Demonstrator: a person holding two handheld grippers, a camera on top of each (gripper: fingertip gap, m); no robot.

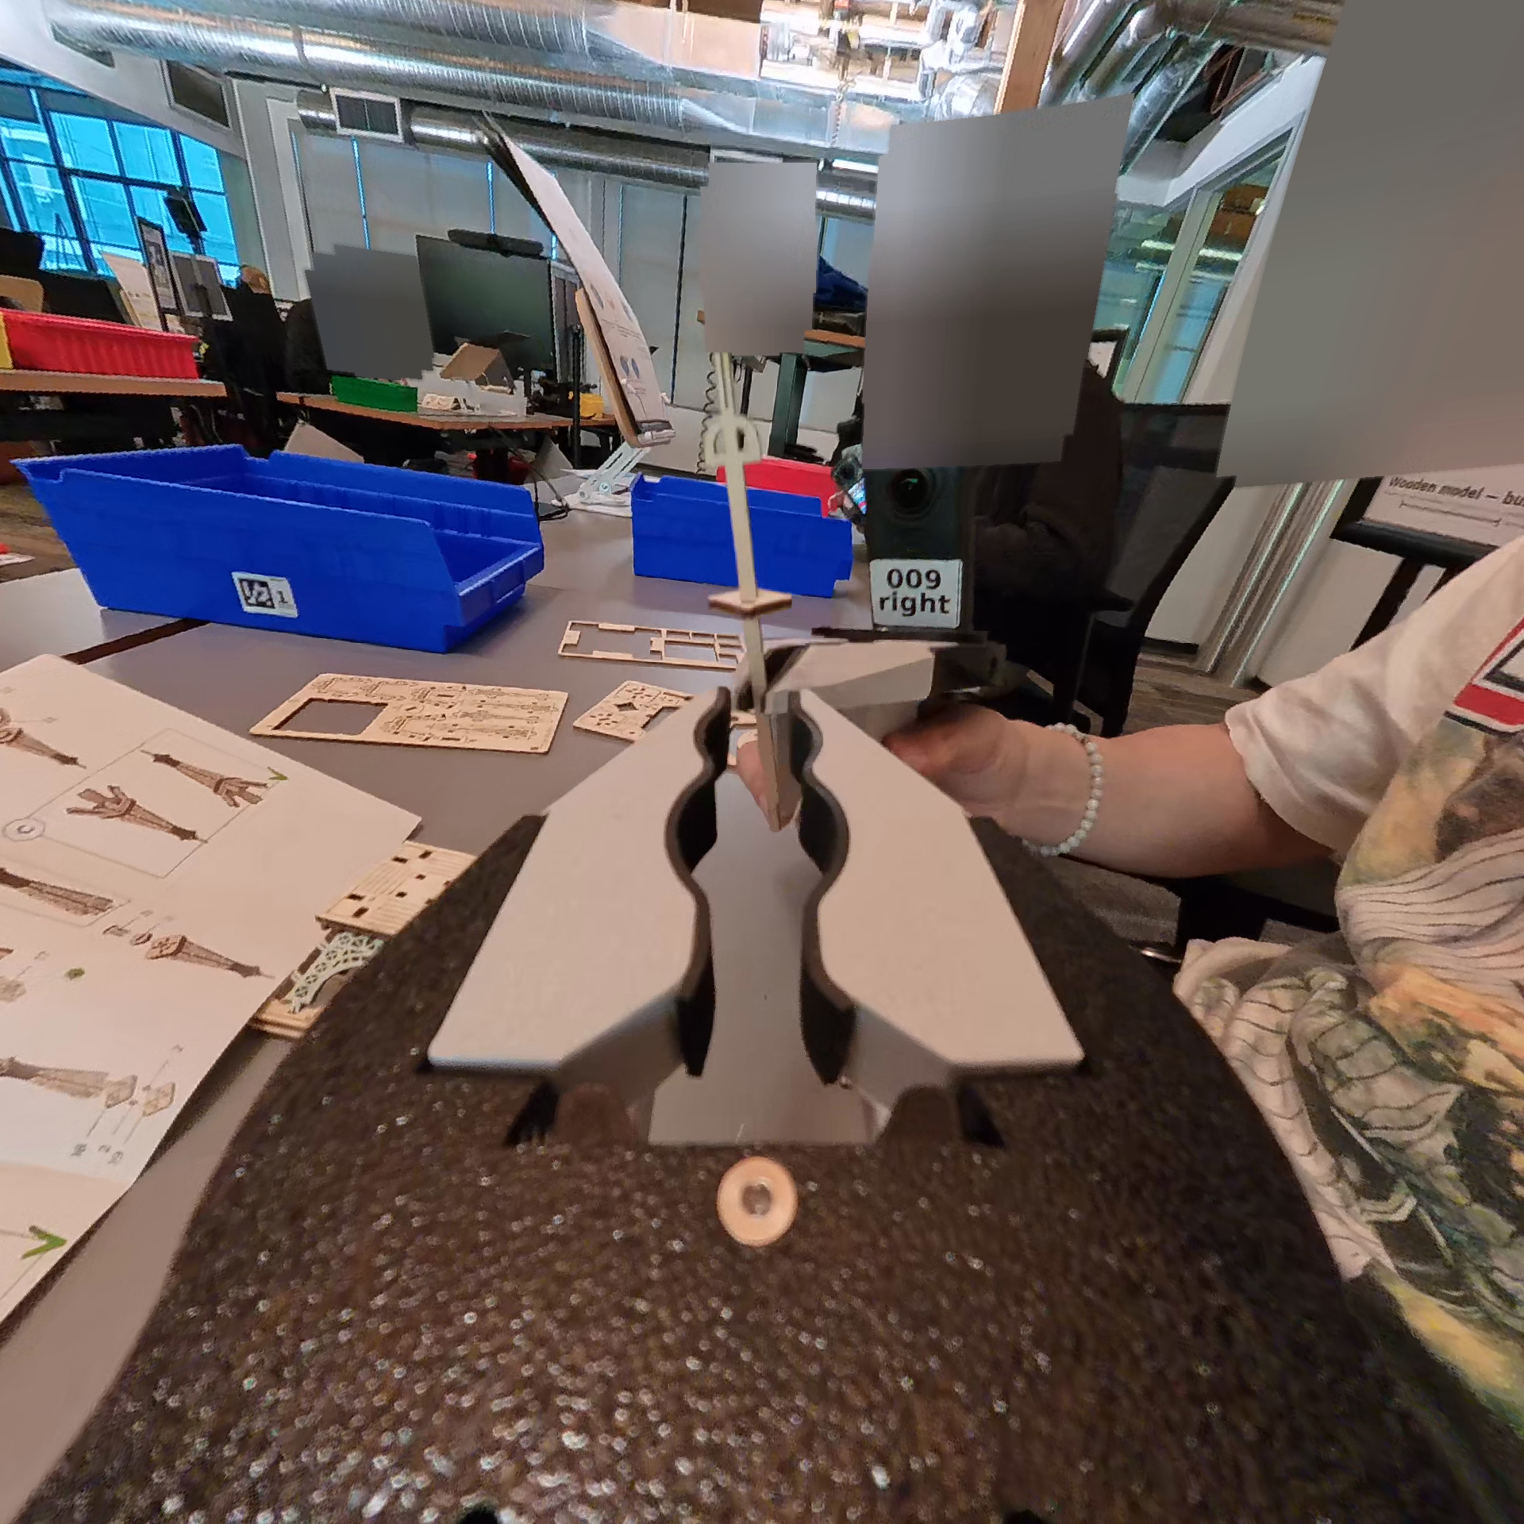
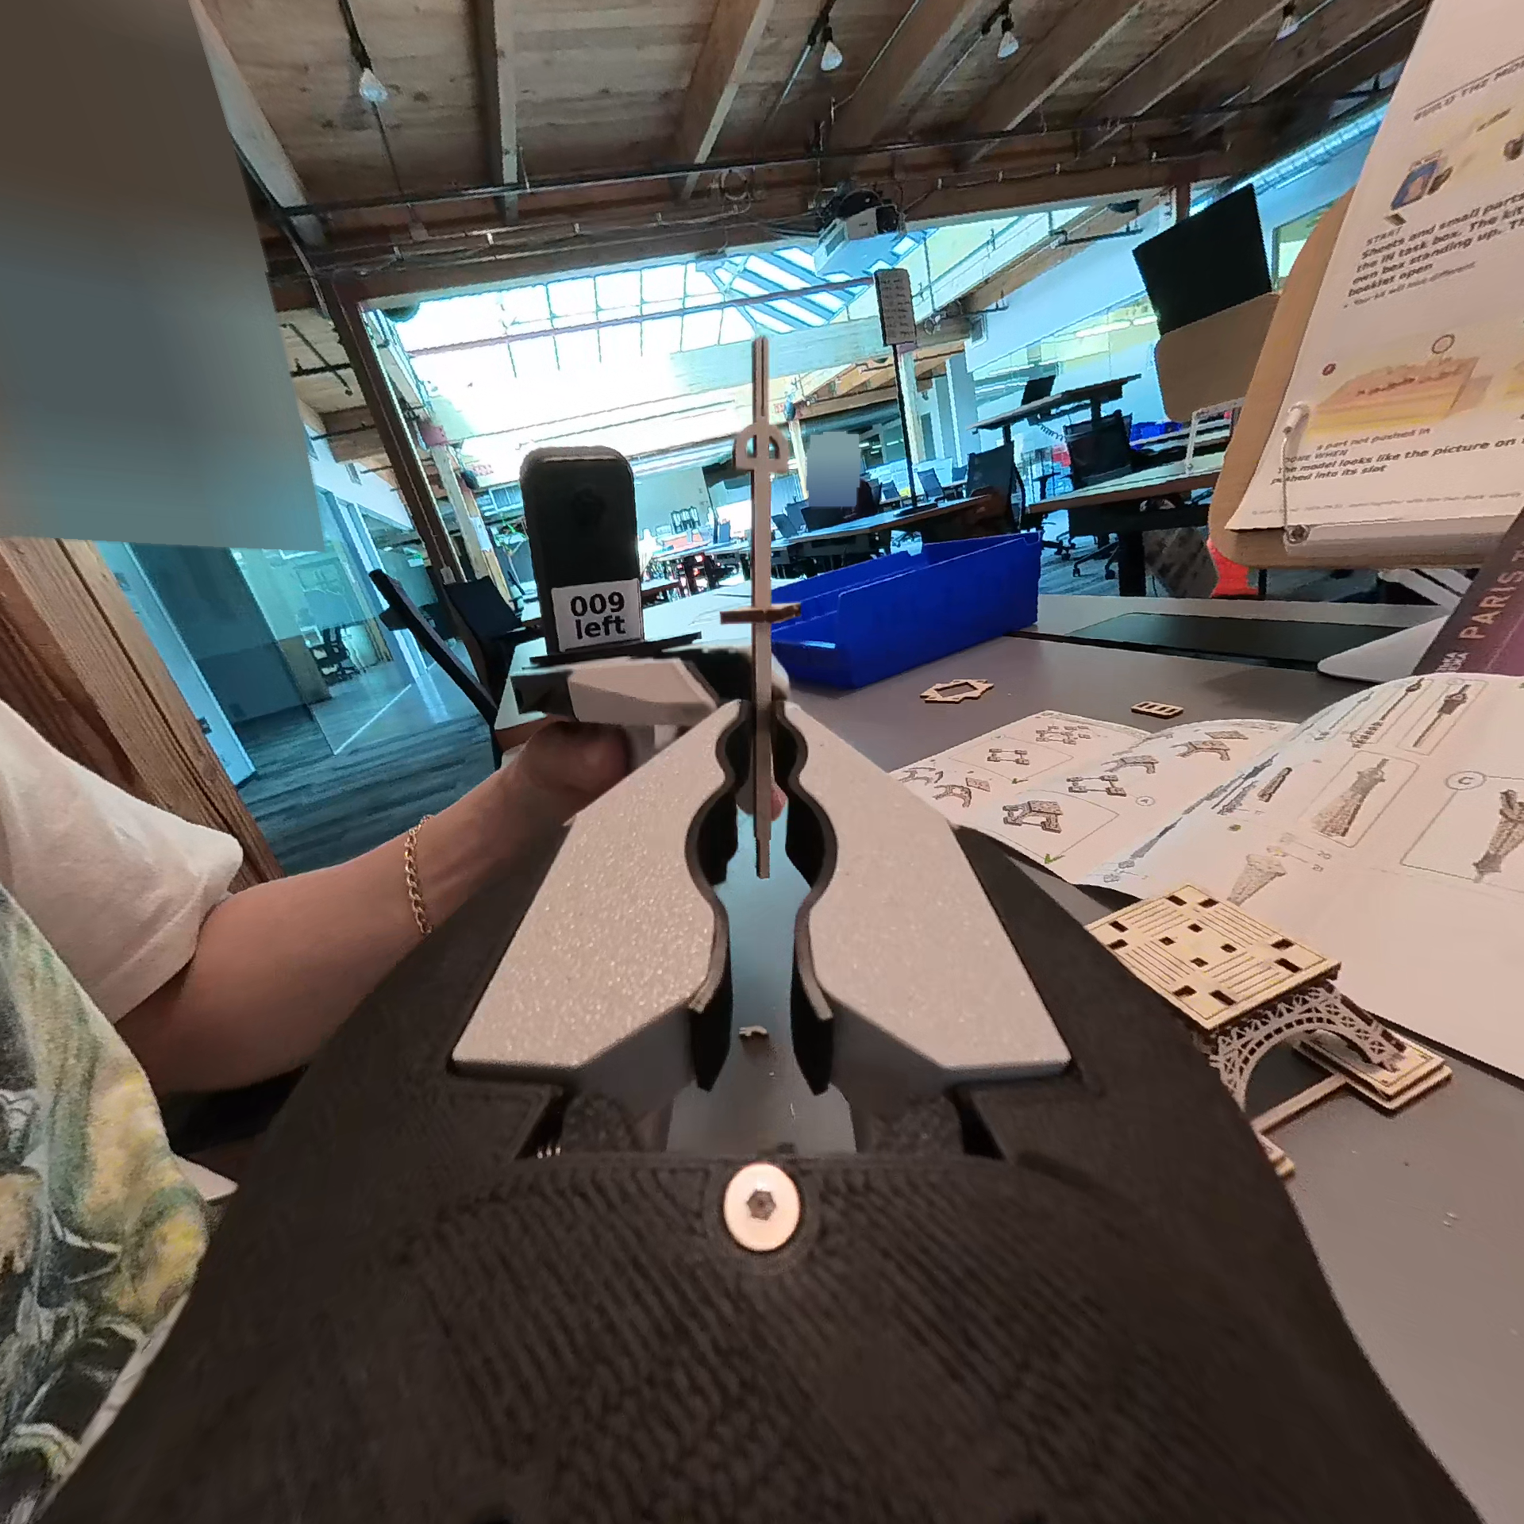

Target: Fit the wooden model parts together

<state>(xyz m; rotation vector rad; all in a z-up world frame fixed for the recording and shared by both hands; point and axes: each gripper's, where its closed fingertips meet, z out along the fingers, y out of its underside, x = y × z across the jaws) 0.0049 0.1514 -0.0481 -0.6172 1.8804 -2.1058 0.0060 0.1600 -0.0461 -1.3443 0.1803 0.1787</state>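
A thin wooden spire (image 1: 742, 528) stands upright between the two grippers, with a small square wooden plate (image 1: 748, 602) threaded on it partway up. My left gripper (image 1: 765, 717) is shut on the spire's lower end. My right gripper (image 1: 771, 672) reaches in from the right and meets the spire just above. In the right wrist view my right gripper (image 2: 760, 722) is shut on the spire (image 2: 760, 528) below the plate (image 2: 759, 613). My left gripper (image 2: 730, 672) comes in from the left. A wooden tower base (image 2: 1286, 1014) stands on the table at the right.
Punched wooden sheets (image 1: 412, 713) lie on the grey table (image 1: 495, 783) beyond the grippers. An open instruction booklet (image 1: 124, 907) lies left. Two blue bins (image 1: 280, 536) (image 1: 742, 536) stand behind. Small loose wooden pieces (image 2: 957, 689) lie near a blue bin (image 2: 907, 618). A person's arm (image 1: 1154, 792) is at right. My left and right fingertips are right by each other. Left tips and right tips are each some 15 centimetres from the wooden tower base (image 2: 1286, 1014).
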